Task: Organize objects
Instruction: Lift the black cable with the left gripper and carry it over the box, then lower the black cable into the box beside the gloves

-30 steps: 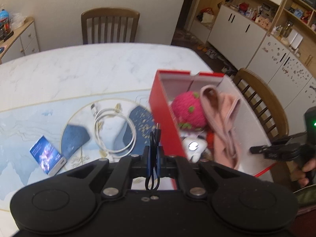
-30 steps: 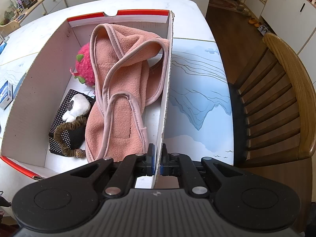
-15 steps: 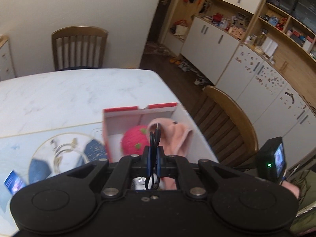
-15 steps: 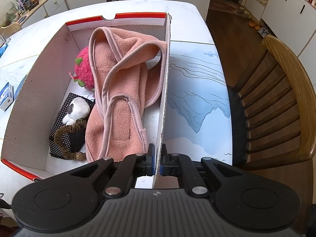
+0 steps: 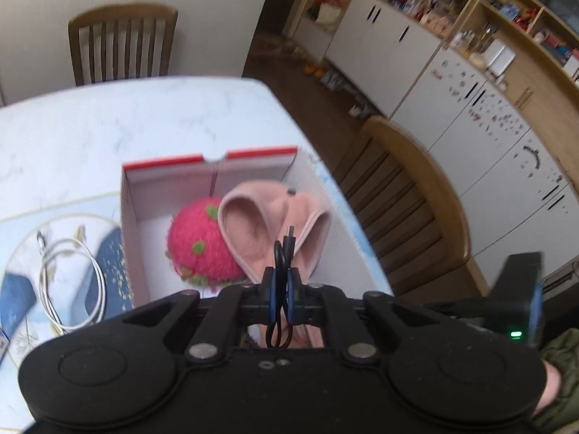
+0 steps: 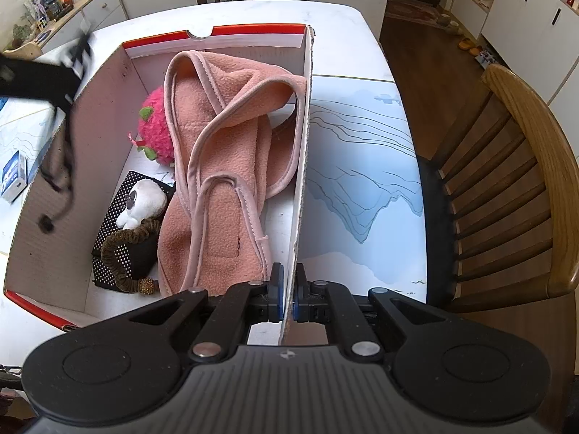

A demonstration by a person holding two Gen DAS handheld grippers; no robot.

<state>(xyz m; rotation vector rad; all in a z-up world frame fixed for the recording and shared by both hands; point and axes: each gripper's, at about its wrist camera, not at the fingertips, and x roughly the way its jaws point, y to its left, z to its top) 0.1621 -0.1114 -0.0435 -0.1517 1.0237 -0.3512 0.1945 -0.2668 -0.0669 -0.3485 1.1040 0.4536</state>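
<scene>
Left tool (image 5: 282,282) clamped on black cable (image 5: 280,253), right tool (image 6: 288,289) clamped on box wall (image 6: 304,166), motion-blurred.

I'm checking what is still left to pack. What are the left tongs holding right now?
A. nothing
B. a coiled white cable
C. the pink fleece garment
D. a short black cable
D: the left tongs are shut on a looped black cable, its plug sticking up above the pads, over the open box.
</scene>
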